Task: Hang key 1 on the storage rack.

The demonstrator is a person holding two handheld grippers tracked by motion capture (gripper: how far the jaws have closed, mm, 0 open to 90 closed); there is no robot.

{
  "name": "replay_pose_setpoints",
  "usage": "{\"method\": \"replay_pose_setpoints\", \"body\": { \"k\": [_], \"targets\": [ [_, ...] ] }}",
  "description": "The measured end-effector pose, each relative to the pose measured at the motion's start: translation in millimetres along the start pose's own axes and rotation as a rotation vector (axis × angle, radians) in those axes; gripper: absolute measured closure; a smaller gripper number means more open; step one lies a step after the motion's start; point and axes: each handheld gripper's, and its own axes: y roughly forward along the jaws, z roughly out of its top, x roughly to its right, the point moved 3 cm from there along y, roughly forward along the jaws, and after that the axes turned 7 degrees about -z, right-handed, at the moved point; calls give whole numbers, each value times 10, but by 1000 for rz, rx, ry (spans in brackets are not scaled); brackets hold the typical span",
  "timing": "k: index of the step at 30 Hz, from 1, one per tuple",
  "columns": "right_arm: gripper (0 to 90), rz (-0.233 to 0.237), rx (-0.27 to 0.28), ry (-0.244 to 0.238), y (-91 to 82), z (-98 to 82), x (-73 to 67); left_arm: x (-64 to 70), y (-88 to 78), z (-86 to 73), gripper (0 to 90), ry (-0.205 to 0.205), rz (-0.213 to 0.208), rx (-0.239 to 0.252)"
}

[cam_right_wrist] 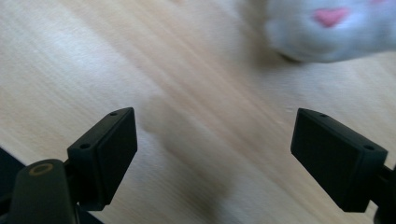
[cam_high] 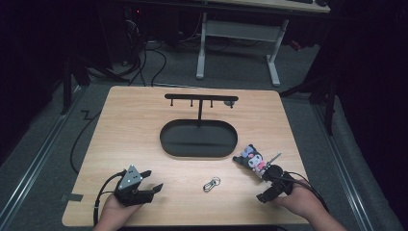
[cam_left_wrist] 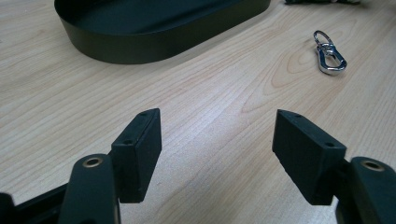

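A black, white and pink plush toy (cam_high: pixel 252 158) lies on the wooden table at the right, and its white and pink edge (cam_right_wrist: pixel 327 32) is blurred at the top of the right gripper view. My right gripper (cam_high: pixel 266 185) (cam_right_wrist: pixel 215 135) sits just below the toy in the high view, open, with bare wood between its jaws. A silver carabiner clip (cam_high: pixel 211 184) (cam_left_wrist: pixel 329 53) lies mid-table near the front. At the front left my left gripper (cam_high: pixel 153 180) (cam_left_wrist: pixel 217 135) is open and holds nothing.
A black oval tray (cam_high: pixel 173 139) (cam_left_wrist: pixel 140 44) sits mid-table, and a thin post rises from it to a hook bar (cam_high: pixel 200 98). Beyond the table's far edge are the white legs of a desk (cam_high: pixel 202 45) and cables on the floor.
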Motion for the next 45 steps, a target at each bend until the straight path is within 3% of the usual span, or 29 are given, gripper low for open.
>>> {"method": "replay_pose_setpoints", "body": {
  "k": [9,13,22,29,45],
  "targets": [
    [120,-36,24,27,-84,69,199,10,-4,2,335,3,-1,0],
    [117,-31,33,53,-88,114,256,9,-9,2,334,4,-4,0],
    [137,-29,43,67,-72,228,303,5,-12,4,334,4,-3,4],
    [145,0,56,89,-58,322,364,-2,-17,4,334,3,-5,4],
    [235,-1,56,80,35,457,391,-8,-15,3,334,4,-4,4]
  ]
}}
